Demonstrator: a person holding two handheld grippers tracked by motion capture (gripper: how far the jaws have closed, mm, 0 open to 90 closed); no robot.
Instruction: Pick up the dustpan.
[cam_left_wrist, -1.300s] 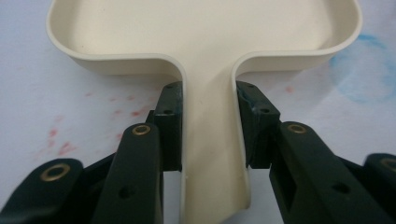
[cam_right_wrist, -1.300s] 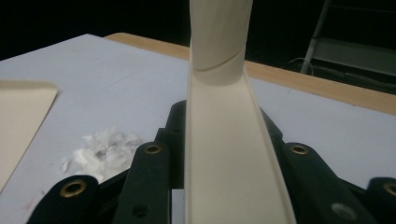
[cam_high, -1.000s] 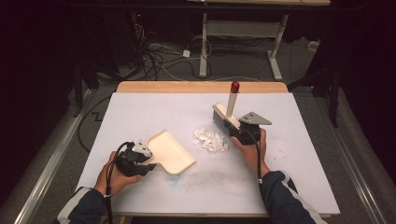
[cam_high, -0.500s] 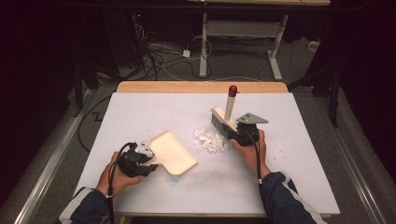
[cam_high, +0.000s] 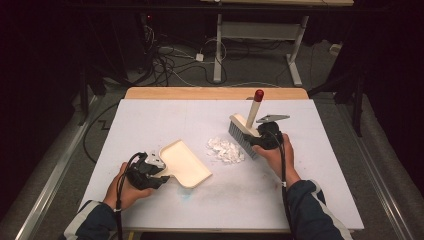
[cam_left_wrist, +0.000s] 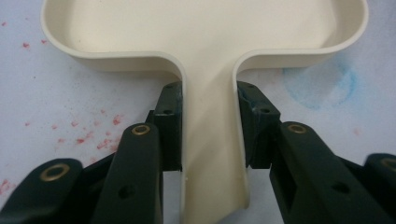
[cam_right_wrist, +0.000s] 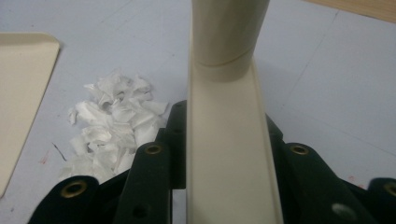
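Brush (cam_high: 243, 131) upright in right gripper (cam_high: 260, 141)

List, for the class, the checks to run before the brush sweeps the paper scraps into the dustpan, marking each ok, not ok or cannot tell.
1. Left gripper clamped on the dustpan handle: ok.
2. Right gripper clamped on the brush: ok.
3. Paper scraps lie between brush and dustpan: ok.
4. Dustpan's open edge faces the scraps: ok.
5. Dustpan's edge flat on the table: cannot tell.
6. Bristles touching the table: cannot tell.
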